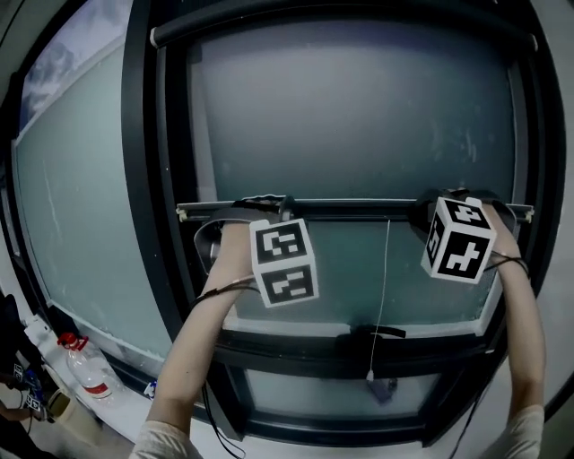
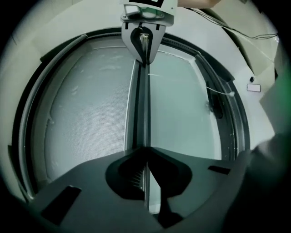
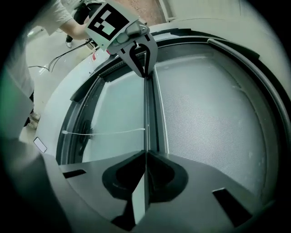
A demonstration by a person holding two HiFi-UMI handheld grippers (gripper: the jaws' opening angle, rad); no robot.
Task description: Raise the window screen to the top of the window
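Progress looks roughly half made: the window screen has its bottom rail at mid-window; left tool and right tool are each clamped on that rail; the whole climb to the top frame is left.

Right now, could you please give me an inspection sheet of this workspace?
Surface: window glass is bare below the screen, with the dark window frame around it.
Job's things: window screen is partly raised; its bottom bar sits roughly midway up, not at the top.
Clutter: red-capped bottle at lower left.
Grippers: left gripper and right gripper are both shut on the bottom bar, one near each end.
Cables: pull cord hangs from the bar; thin wire crosses the left forearm.
Surroundings: side pane to the left.
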